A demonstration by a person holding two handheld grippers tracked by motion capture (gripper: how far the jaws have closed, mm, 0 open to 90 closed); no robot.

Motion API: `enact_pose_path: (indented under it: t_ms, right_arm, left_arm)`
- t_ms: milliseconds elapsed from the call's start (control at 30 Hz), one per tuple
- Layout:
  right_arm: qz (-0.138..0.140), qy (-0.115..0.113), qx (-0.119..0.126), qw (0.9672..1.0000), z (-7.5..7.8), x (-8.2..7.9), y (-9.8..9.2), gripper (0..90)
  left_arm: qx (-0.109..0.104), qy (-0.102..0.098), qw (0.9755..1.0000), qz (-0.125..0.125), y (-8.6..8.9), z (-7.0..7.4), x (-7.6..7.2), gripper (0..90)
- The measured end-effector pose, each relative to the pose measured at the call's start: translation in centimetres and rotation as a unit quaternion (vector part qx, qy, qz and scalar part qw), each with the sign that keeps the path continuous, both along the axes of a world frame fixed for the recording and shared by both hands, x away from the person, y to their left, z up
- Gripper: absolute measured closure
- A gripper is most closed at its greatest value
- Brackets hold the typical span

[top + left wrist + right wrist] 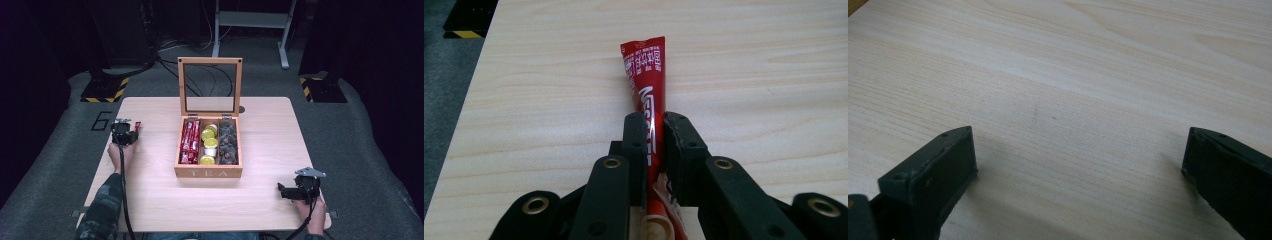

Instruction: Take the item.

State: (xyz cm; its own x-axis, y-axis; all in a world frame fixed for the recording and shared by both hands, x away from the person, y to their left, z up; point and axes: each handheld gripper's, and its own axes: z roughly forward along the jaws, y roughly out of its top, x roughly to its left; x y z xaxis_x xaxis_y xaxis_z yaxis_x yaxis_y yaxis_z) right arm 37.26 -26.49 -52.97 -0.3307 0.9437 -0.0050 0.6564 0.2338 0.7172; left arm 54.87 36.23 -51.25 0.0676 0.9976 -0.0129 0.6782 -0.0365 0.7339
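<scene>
red packet (647, 90) sits pinched in your left gripper (655, 131), long axis running to twelve o'clock, low over the table (749, 65); the tea box (208, 172) lies toward three o'clock. your right gripper (1075, 155) gapes wide, holding nothing.

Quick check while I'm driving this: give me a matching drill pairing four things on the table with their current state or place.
Things:
1. left gripper
2. right gripper
3. tea box lid
4. yellow pods

States:
A. middle compartment of the tea box
B. propped upright, open
C. shut on the red sachet
D. jaws wide apart over bare table

Pairs: 1-C, 2-D, 3-B, 4-A
</scene>
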Motion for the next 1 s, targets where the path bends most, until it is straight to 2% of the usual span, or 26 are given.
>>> enact_pose_path:
  t_ms: [133, 333, 433, 567, 667, 767, 900, 1000]
  right_arm:
    - [0.000, 0.000, 0.000, 1.0000, 0.0, 0.0, 0.0, 0.4]
    - [0.000, 0.000, 0.000, 1.0000, 0.0, 0.0, 0.0, 0.4]
    - [0.000, 0.000, 0.000, 1.0000, 0.0, 0.0, 0.0, 0.4]
    - [0.000, 0.000, 0.000, 1.0000, 0.0, 0.0, 0.0, 0.5]
    - [0.000, 0.000, 0.000, 1.0000, 0.0, 0.0, 0.0, 0.4]
    - [0.000, 0.000, 0.000, 1.0000, 0.0, 0.0, 0.0, 0.4]
    - [0.000, 0.000, 0.000, 1.0000, 0.0, 0.0, 0.0, 0.5]
    - [0.000, 0.000, 0.000, 1.0000, 0.0, 0.0, 0.0, 0.5]
  left_arm:
    - [0.005, 0.010, 0.9999, -0.003, 0.1, -0.1, 0.0, 78.7]
    - [0.008, 0.009, 0.9999, -0.003, 0.1, -0.2, 0.1, 76.7]
    - [0.005, 0.009, 0.9999, -0.002, 0.1, -0.1, 0.1, 72.3]
    - [0.004, 0.010, 0.9999, 0.006, 0.2, 0.1, -0.1, 56.0]
    - [-0.006, 0.007, 0.9998, 0.015, 0.3, 0.4, -0.3, 44.5]
    - [-0.007, 0.012, 0.9999, 0.008, 0.5, 0.9, -0.6, 34.8]
    - [-0.022, 0.006, 0.9997, -0.001, 0.6, 1.3, -1.0, 25.4]
    - [-0.012, 0.004, 0.9998, -0.015, 0.4, 1.7, -1.5, 20.7]
